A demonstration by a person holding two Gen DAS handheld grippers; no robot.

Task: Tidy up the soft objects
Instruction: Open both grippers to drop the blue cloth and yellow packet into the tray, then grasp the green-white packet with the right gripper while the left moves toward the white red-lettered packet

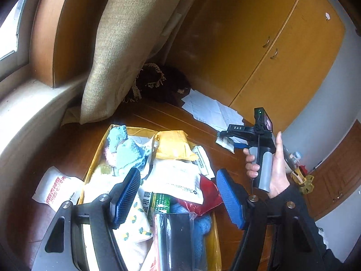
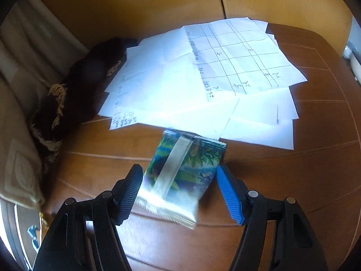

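Soft objects mostly sit in the yellow box (image 1: 216, 237) under the left hand-held gripper (image 1: 178, 199): blue knit cloth (image 1: 123, 149), padded yellow envelope (image 1: 172, 145), white pouches, a red bag, all heaped unsorted. Left jaws hang released above the heap. Right hand-held gripper (image 2: 179, 192) is spread around a foil packet (image 2: 180, 171) on the counter (image 2: 293, 180), not clamped. Sorting looks barely begun.

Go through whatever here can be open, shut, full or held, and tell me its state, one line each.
Left tongs: open, over the box.
Right tongs: open, packet between the fingers, ungripped.
Foil packet: sealed, on the table.
Yellow box: open, heaped full.
Cabinet doors: shut.
Papers: spread out flat.
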